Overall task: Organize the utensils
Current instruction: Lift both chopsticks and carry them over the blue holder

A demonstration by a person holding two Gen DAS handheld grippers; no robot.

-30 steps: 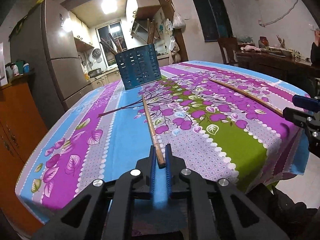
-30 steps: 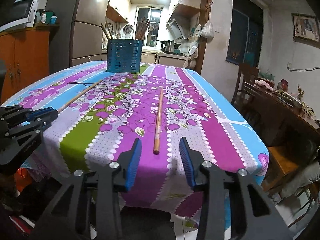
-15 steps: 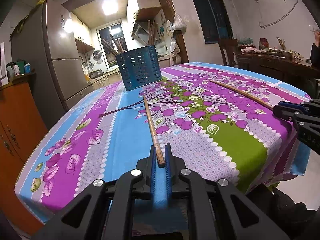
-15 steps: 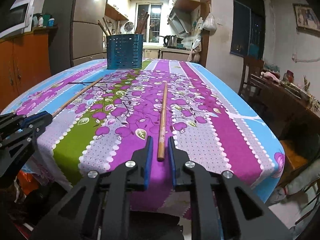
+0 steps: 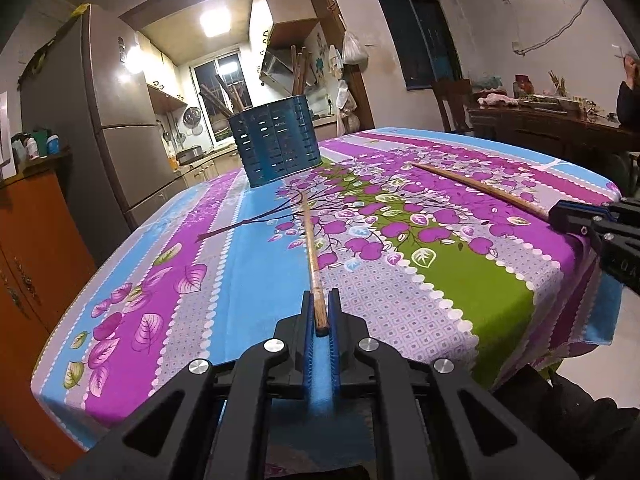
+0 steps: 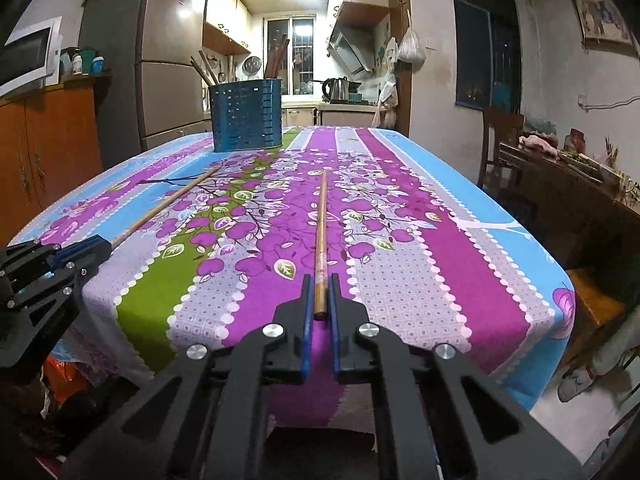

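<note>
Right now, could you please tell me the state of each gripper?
Left gripper: closed on the left chopstick.
Right gripper: closed on the right chopstick.

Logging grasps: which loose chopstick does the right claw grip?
The chopstick on the purple stripe, its near end between the right claw; the other chopstick is in the left claw.
</note>
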